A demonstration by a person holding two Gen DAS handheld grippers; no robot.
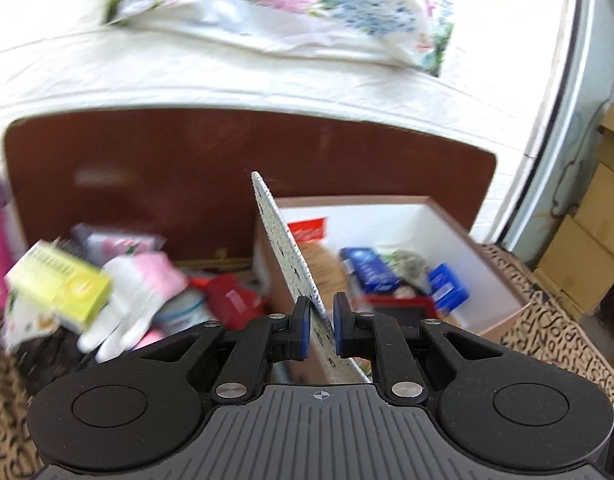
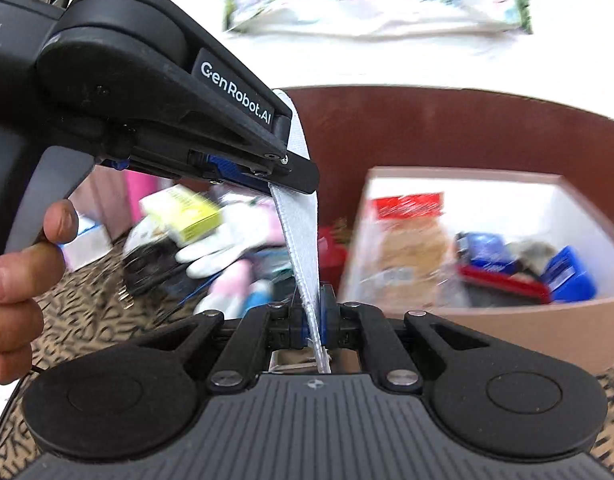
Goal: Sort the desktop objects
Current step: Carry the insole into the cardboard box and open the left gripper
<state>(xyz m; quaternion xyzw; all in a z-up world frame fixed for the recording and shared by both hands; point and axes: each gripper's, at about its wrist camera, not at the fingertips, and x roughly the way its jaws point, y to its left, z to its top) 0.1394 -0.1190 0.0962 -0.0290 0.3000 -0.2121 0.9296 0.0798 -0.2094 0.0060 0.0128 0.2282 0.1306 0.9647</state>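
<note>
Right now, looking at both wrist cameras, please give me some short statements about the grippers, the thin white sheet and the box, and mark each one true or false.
1. Both the left gripper and the right gripper grip the same thin white dotted sheet. True.
2. The open cardboard box with white inner walls is empty. False: it holds blue packets and other items.
3. A yellow-green carton lies in the pile outside the box. True.
4. The white glove is inside the box. False: it lies in the pile beside the box.
</note>
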